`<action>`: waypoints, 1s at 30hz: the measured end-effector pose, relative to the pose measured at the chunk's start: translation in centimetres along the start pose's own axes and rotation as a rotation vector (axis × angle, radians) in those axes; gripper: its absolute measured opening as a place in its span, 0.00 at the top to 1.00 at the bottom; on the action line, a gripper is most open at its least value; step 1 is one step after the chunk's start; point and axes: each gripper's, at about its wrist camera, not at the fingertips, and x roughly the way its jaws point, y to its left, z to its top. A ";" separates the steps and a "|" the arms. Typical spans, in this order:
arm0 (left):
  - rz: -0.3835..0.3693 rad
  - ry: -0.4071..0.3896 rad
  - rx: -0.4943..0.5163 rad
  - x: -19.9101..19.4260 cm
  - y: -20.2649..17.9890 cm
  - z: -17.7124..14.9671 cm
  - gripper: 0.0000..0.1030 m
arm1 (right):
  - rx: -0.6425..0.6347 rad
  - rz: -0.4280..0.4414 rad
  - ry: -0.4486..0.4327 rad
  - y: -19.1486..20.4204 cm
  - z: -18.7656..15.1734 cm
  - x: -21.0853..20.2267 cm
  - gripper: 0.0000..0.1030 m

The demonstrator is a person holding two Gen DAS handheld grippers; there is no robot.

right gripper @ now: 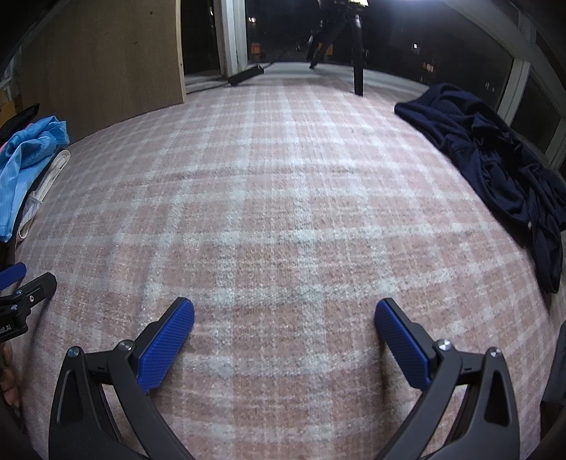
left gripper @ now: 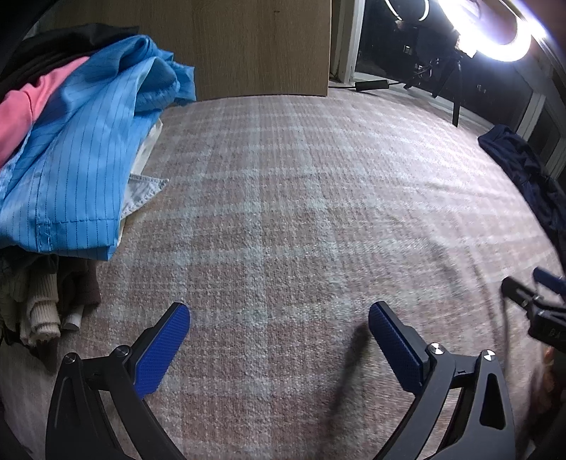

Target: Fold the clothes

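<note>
both tongs hover low over the pink checked blanket [right gripper: 283, 198], and both are spread wide with nothing between the blue pads. left tongs [left gripper: 279, 315] point toward twelve o'clock, bare blanket under them. right tongs [right gripper: 284, 311] the same, pads wide apart, empty.

at ten o'clock in the left wrist view sits the heap of clothes: a blue striped shirt [left gripper: 70, 159] on top, crumpled, a pink garment [left gripper: 21, 109] tucked behind it at nine to ten o'clock, dark cloth above that, and a cream ribbed knit [left gripper: 35, 304] under the heap at eight o'clock. a pale collar [left gripper: 145, 191] pokes out from beneath the blue shirt.

over at two o'clock in the right wrist view, a navy garment [right gripper: 495, 159] lies bunched up near the blanket's edge, well apart from both tongs. a wooden panel [right gripper: 106, 60] stands at eleven o'clock, and a ring light [left gripper: 495, 32] glares at one o'clock in the left wrist view.
</note>
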 end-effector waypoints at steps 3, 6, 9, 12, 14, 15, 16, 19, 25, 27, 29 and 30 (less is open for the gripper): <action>-0.004 0.001 -0.006 -1.2 0.4 0.6 0.07 | -0.003 0.039 0.049 0.2 0.4 -0.4 0.00; -0.008 -0.022 0.016 -3.7 0.4 1.3 0.08 | 0.000 0.050 0.047 0.4 1.0 -2.1 0.00; -0.008 -0.073 0.058 -7.2 0.1 2.2 0.07 | 0.007 0.047 -0.006 0.3 1.8 -5.1 0.00; 0.007 -0.132 0.104 -10.2 -0.3 2.8 0.07 | 0.012 0.016 -0.068 0.0 2.8 -8.5 0.00; 0.013 -0.173 0.133 -12.4 -0.5 3.3 0.07 | 0.027 -0.002 -0.115 -0.3 3.3 -10.8 0.00; 0.010 -0.188 0.139 -13.2 -0.5 3.5 0.07 | 0.035 -0.008 -0.136 -0.5 3.5 -11.9 0.00; 0.001 -0.200 0.146 -13.8 -0.4 3.7 0.07 | 0.041 -0.015 -0.152 -0.7 3.6 -12.7 0.00; -0.036 -0.238 0.162 -15.6 -0.3 4.2 0.07 | 0.071 -0.059 -0.201 -1.4 3.8 -15.3 0.00; -0.085 -0.298 0.223 -17.3 -1.5 5.2 0.07 | 0.118 -0.171 -0.282 -2.4 3.7 -19.2 0.00; -0.115 -0.306 0.251 -17.8 -2.2 5.6 0.06 | 0.129 -0.210 -0.307 -2.9 3.5 -20.2 0.00; -0.142 -0.311 0.268 -18.0 -3.2 6.1 0.06 | 0.136 -0.241 -0.326 -3.6 3.2 -21.1 0.00; -0.156 -0.314 0.277 -18.1 -3.8 6.3 0.06 | 0.142 -0.256 -0.336 -4.1 3.1 -21.6 0.00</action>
